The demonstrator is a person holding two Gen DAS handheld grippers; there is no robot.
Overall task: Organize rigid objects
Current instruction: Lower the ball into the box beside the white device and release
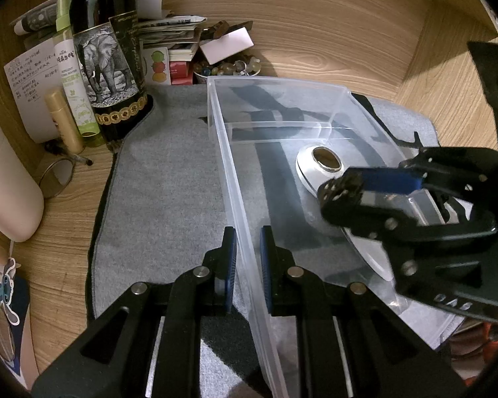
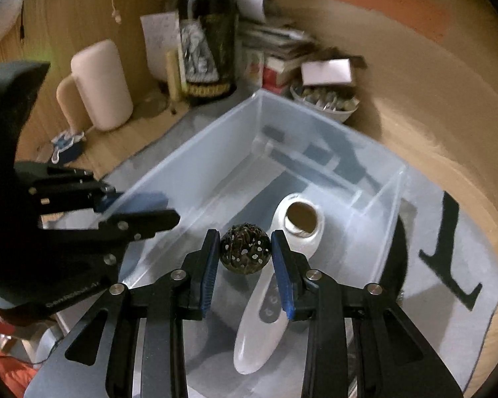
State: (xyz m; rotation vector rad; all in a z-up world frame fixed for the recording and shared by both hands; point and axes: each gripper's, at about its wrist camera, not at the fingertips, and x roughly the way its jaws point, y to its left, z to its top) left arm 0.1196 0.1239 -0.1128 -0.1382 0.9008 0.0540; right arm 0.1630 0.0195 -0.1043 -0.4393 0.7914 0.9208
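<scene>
A clear plastic bin (image 1: 275,83) (image 2: 199,165) stands on a grey mat (image 1: 166,182). My left gripper (image 1: 248,265) (image 2: 156,207) is shut on the bin's near side wall, one blue pad on each face. Inside the bin lies a white handheld device (image 1: 307,169) (image 2: 262,331) with a round brown-centred head. My right gripper (image 2: 245,252) (image 1: 345,197) is shut on a dark speckled ball (image 2: 245,248) (image 1: 338,189). It holds the ball over the inside of the bin, just above the device's handle.
Behind the bin stand a dark wine bottle with an elephant label (image 1: 106,53) (image 2: 206,33), a spray bottle (image 1: 73,76), a gold tube (image 1: 64,119), a bowl of beads (image 1: 229,66) (image 2: 325,102) and stacked papers (image 1: 169,33). A pink mug (image 2: 99,86) and glasses (image 1: 56,175) sit left.
</scene>
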